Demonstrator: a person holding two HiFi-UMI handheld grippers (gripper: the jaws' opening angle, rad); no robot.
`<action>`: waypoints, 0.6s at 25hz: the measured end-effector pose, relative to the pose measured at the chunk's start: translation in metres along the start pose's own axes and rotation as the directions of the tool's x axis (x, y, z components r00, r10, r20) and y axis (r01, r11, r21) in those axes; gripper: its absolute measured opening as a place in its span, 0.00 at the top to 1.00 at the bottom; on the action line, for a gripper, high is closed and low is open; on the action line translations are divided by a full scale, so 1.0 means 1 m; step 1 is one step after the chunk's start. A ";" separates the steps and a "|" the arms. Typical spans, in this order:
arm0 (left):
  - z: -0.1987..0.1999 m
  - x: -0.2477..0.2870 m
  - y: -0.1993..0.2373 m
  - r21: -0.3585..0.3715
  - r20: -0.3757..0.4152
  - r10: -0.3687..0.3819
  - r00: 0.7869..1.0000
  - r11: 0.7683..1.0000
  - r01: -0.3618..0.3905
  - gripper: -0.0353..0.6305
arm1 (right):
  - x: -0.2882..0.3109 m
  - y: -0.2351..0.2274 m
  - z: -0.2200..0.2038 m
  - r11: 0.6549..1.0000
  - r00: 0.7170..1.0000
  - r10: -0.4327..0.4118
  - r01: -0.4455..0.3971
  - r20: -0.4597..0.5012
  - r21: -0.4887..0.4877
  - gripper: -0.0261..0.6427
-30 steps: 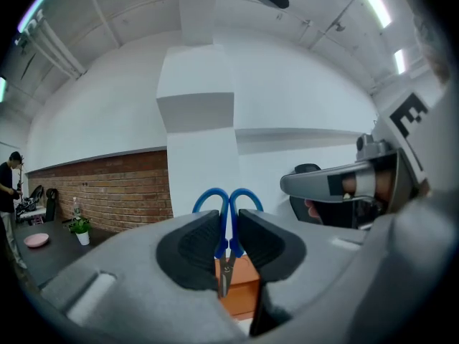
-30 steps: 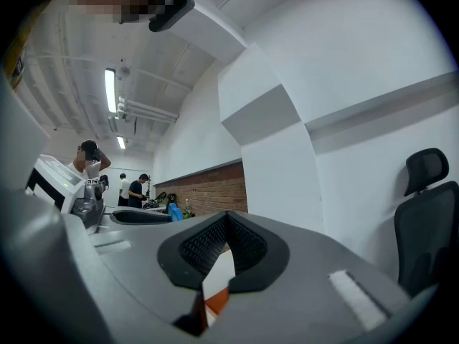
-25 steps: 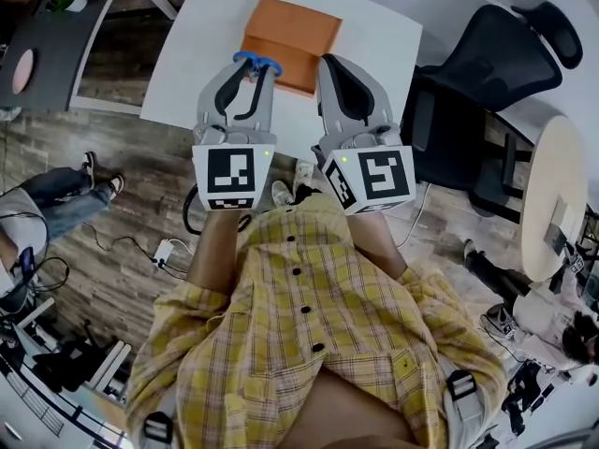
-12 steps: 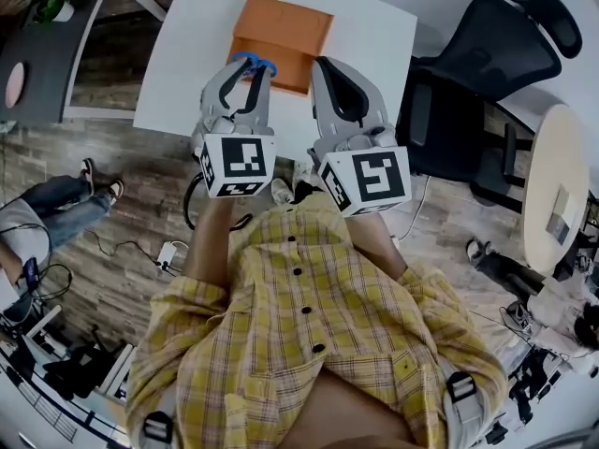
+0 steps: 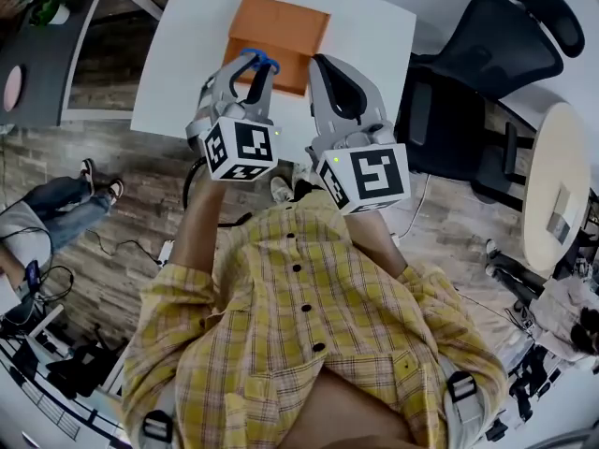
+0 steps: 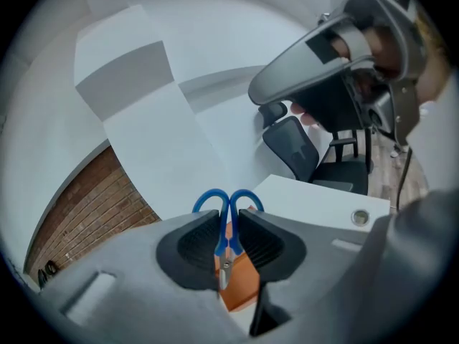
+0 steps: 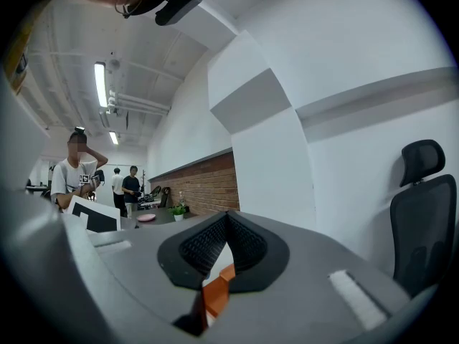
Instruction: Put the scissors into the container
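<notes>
- The left gripper (image 5: 249, 71) has its jaws pressed onto a pair of scissors (image 5: 258, 61), clamping them just below the handle loops
- In the left gripper view the scissors (image 6: 228, 208) stand upright between the two ribbed black pads (image 6: 197, 246); the two blue handle loops stick out past the jaw tips and the metal part points back toward the gripper body
- From the head view, the scissors are held in the air over the near edge of the orange container (image 5: 281, 26), not inside it
- The orange container is a flat rectangular box lying on the white table (image 5: 187, 54); a patch of it (image 6: 240, 292) shows below the left jaws
- The right gripper (image 5: 323, 65) is raised just beside the left one, its jaws closed together at the tips with nothing between them (image 7: 226, 224); only a sliver of the orange container (image 7: 215, 292) shows through the gap lower down
- A black office chair (image 5: 487, 54) stands to the right of the table
- The person wears a yellow plaid shirt (image 5: 318, 316)
</notes>
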State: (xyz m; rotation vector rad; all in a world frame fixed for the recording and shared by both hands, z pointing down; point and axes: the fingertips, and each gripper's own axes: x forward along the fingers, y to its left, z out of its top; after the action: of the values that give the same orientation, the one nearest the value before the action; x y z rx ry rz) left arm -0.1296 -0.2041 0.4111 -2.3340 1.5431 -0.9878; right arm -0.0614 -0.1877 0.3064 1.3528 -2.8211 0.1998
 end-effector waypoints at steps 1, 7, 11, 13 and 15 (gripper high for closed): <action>-0.002 0.004 0.000 0.008 -0.010 -0.008 1.000 1.000 0.008 0.81 | 0.001 -0.001 -0.001 1.000 1.000 0.002 -0.002 -0.002 -0.001 0.95; -0.024 0.024 0.000 0.092 -0.063 -0.063 0.996 0.993 0.068 0.81 | 0.010 -0.002 -0.005 1.000 1.000 0.007 -0.007 -0.016 -0.007 0.95; -0.037 0.040 -0.006 0.150 -0.103 -0.090 0.991 0.983 0.105 0.81 | 0.015 -0.011 -0.007 1.000 1.000 0.005 -0.005 -0.028 -0.010 0.95; -0.042 0.048 -0.011 0.187 -0.126 -0.100 0.987 0.975 0.122 0.81 | 0.017 -0.017 -0.009 1.000 0.999 0.002 -0.003 -0.033 -0.010 0.95; -0.047 0.055 -0.014 0.218 -0.145 -0.105 0.984 0.966 0.135 0.81 | 0.020 -0.020 -0.011 1.000 0.999 0.003 -0.003 -0.038 -0.015 0.95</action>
State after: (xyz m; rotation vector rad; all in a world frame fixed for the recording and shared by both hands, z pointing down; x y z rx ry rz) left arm -0.1347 -0.2363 0.4774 -2.2622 1.2638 -1.2988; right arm -0.0590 -0.2147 0.3205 1.3271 -2.7877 0.2014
